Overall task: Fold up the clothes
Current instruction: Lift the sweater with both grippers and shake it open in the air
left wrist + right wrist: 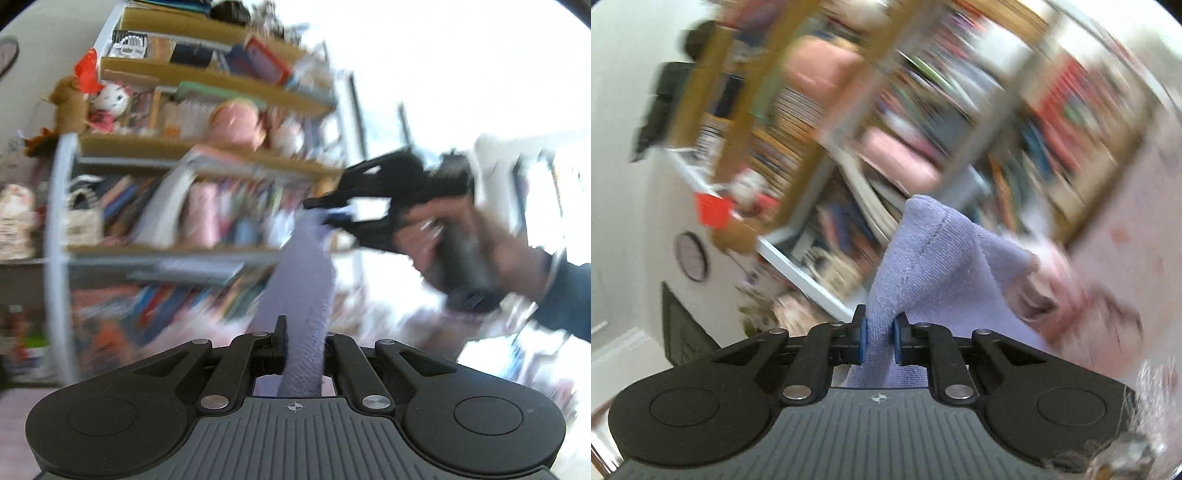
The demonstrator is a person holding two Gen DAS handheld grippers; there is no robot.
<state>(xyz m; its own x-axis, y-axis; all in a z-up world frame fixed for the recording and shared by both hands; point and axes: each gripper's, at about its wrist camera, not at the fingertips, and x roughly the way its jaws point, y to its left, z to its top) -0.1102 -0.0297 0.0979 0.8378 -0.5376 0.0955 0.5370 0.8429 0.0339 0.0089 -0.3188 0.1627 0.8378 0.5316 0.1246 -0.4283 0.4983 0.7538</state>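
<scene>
Item: lilac cloth, knit, held aloft between both my tools, likely stretched out ready for a fold.

Left gripper: jaws closed on one end; cloth runs off toward 12 o'clock.

Right gripper: blue pads pinch the other end; cloth rises at 12, drapes toward 3.

Backdrop: bookshelf, blurred.
</scene>
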